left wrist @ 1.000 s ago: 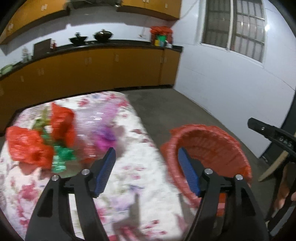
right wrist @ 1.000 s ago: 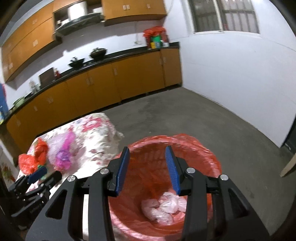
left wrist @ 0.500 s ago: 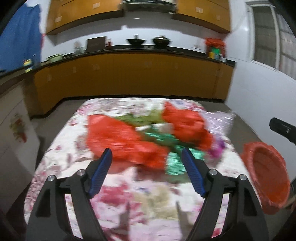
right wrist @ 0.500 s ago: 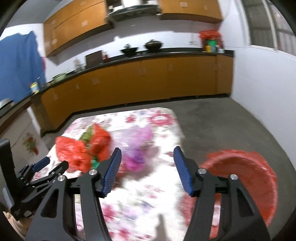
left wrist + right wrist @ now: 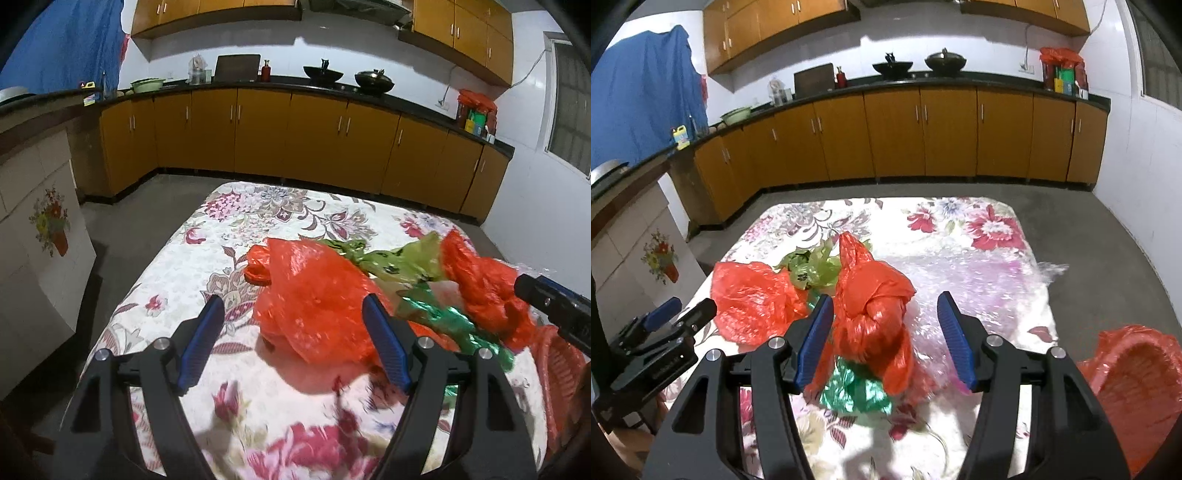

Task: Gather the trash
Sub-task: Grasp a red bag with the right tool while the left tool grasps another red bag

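While both tilt downward, right gripper [image 5: 884, 339] fingers straddle the knotted red bag [image 5: 871, 306].

The red-lined bin [image 5: 1137, 384] is cut off by the frame's edge; the clear plastic wrap [image 5: 979, 280] blurs into the cloth

Both views have swung away from the red-lined bin [image 5: 1137, 387], now at the lower right edge, to the flowered table [image 5: 236, 236]. The left gripper [image 5: 293, 338] now frames a red bag [image 5: 314, 306]; the right gripper [image 5: 884, 338], wider than before, frames a knotted red bag [image 5: 871, 299].
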The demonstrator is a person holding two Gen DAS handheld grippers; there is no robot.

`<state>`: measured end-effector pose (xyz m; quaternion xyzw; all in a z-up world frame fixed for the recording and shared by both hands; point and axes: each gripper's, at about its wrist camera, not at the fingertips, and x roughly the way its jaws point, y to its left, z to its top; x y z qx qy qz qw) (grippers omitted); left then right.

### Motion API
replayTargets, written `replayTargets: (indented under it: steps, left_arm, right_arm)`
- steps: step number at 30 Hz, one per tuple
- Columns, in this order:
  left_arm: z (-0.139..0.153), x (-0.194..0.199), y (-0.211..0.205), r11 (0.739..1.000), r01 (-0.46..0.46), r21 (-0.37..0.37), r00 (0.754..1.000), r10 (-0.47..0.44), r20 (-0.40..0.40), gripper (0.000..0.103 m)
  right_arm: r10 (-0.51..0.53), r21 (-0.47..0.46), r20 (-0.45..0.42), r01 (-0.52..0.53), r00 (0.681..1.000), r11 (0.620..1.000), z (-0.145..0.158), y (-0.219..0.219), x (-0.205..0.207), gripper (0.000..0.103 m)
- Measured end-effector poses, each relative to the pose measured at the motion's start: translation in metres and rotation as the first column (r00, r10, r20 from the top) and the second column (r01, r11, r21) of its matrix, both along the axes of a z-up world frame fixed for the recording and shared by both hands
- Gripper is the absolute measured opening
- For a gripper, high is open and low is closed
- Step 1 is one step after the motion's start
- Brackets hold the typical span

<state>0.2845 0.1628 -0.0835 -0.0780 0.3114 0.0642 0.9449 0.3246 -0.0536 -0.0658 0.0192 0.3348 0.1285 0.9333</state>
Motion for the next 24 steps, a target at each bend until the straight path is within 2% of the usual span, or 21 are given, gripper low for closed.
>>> replayTargets:
  steps: [5, 7, 9, 11, 12, 14, 17, 20, 24]
  left_arm:
    - [-0.015, 0.018, 0.001, 1.000, 0.018, -0.012, 0.999, -0.019, -0.045, 0.075]
    - [-0.023, 0.023, 0.003, 0.999, 0.022, -0.034, 0.997, -0.024, -0.068, 0.073]
    - [-0.030, 0.028, 0.005, 0.997, 0.034, -0.063, 0.995, -0.040, -0.091, 0.066]
    - [-0.036, 0.029, 0.005, 0.995, 0.049, -0.085, 0.993, -0.057, -0.103, 0.052]
    - [-0.038, 0.029, 0.004, 0.994, 0.061, -0.096, 0.992, -0.071, -0.105, 0.048]
    - [-0.041, 0.029, 0.004, 0.992, 0.073, -0.099, 0.991, -0.083, -0.103, 0.031]
    - [-0.040, 0.025, 0.002, 0.991, 0.092, -0.098, 0.991, -0.100, -0.084, 0.014]
    - [-0.034, 0.016, 0.001, 0.990, 0.106, -0.089, 0.992, -0.112, -0.054, 0.008]
    - [-0.020, 0.004, -0.002, 0.989, 0.130, -0.074, 0.991, -0.130, -0.004, 0.006]
  right_arm:
    - [0.005, 0.005, -0.041, -0.005, 0.999, 1.000, -0.012, 0.006, 0.009, 0.058]
    - [0.017, 0.005, -0.055, -0.017, 0.998, 1.000, -0.017, 0.009, 0.009, 0.052]
    - [0.034, 0.003, -0.067, -0.034, 0.997, 0.999, -0.021, 0.012, 0.008, 0.046]
    - [0.045, -0.001, -0.071, -0.045, 0.996, 0.999, -0.024, 0.014, 0.007, 0.041]
    - [0.050, -0.001, -0.071, -0.050, 0.996, 0.999, -0.026, 0.015, 0.006, 0.039]
    - [0.055, -0.002, -0.067, -0.055, 0.996, 0.998, -0.026, 0.016, 0.003, 0.037]
    - [0.061, 0.002, -0.058, -0.061, 0.996, 0.998, -0.024, 0.016, -0.002, 0.035]
    - [0.065, 0.011, -0.042, -0.064, 0.997, 0.998, -0.019, 0.016, -0.008, 0.034]
    - [0.068, 0.018, -0.014, -0.067, 0.998, 0.998, -0.009, 0.014, -0.017, 0.034]
